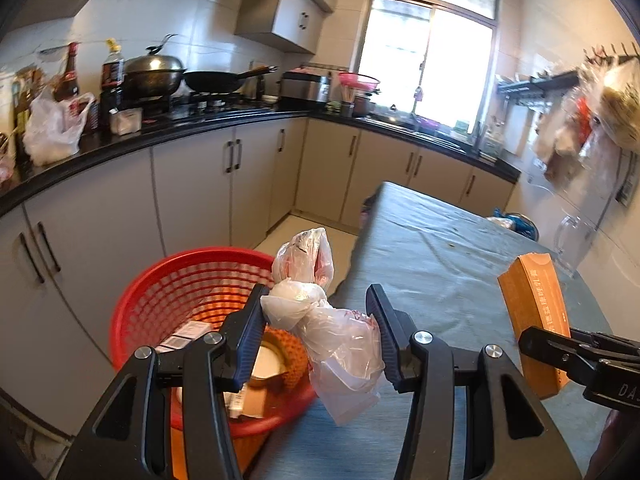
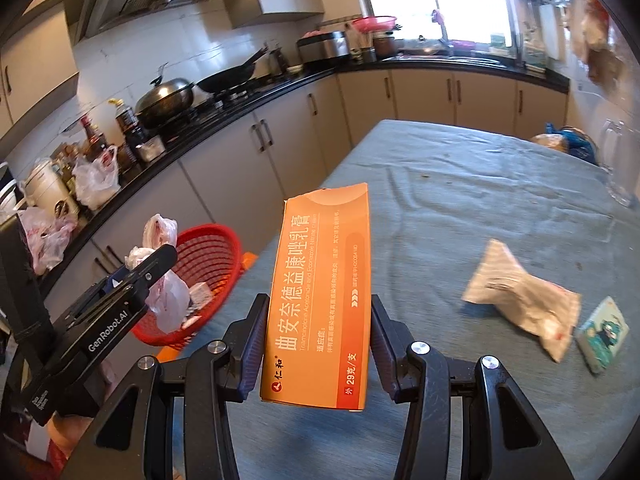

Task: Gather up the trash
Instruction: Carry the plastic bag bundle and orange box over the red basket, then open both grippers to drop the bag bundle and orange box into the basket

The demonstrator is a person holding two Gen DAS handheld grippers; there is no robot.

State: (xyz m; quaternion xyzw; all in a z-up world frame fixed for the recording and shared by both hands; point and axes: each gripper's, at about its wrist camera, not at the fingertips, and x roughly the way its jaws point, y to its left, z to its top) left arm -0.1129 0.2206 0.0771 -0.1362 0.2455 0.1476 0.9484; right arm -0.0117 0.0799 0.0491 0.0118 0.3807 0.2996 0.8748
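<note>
Your left tongs [image 1: 316, 330] clamped a knotted plastic bag [image 1: 320, 320] over the red basket's [image 1: 140, 312] rim, at 9 o'clock off the surface [image 1: 432, 256]. Your right tongs [image 2: 318, 340] gripped an upright orange box [image 2: 320, 300]; a crumpled wrapper [image 2: 520, 300] lay at 3 o'clock.

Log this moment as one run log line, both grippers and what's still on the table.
left gripper: holds knotted plastic bag by red basket | right gripper: holds orange box | table: crumpled wrapper, small packet
</note>
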